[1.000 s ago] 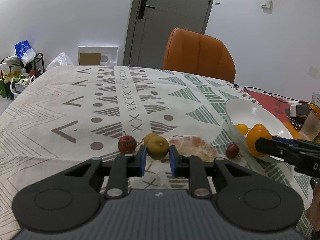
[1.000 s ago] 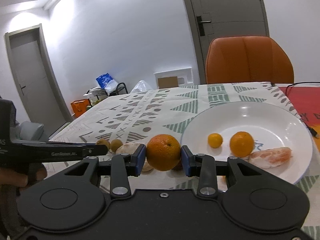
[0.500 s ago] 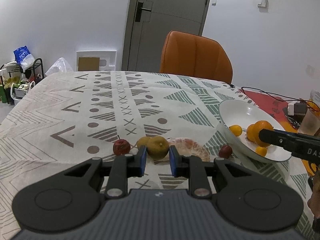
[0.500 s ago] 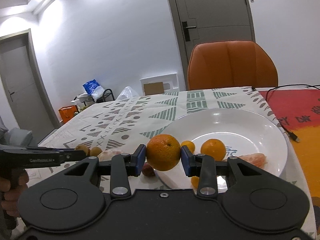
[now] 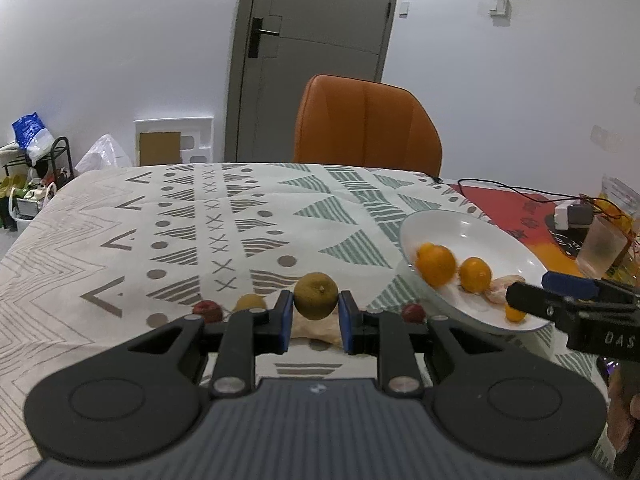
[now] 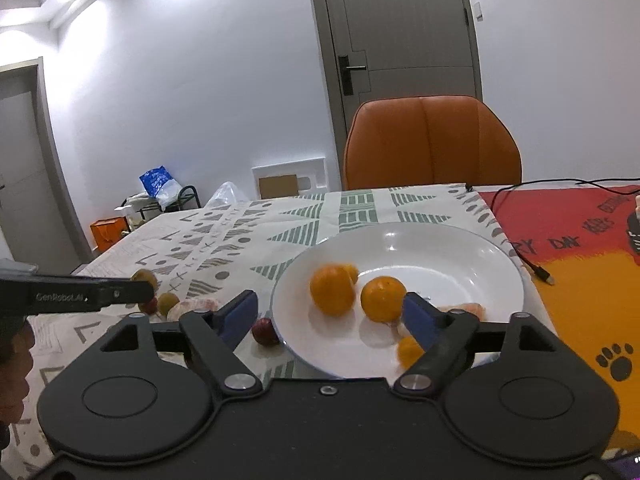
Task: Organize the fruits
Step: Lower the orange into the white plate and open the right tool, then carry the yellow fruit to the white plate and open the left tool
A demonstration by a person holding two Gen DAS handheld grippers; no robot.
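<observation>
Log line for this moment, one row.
left gripper: shut on brownish fruit | right gripper: opening, nothing between jaws | big orange: in white plate

Both tools share one build. The left gripper [image 5: 314, 326] has a ribbed grey top plate, matte black linkage arms, two round black discs and silver pivot screws; its fingers [image 5: 285, 322] carry blue pads. The right gripper [image 6: 330, 314] has a smooth black body, the same discs and silver screws, and blue-padded fingers [image 6: 239, 314]. White lettering marks each gripper's side.
</observation>
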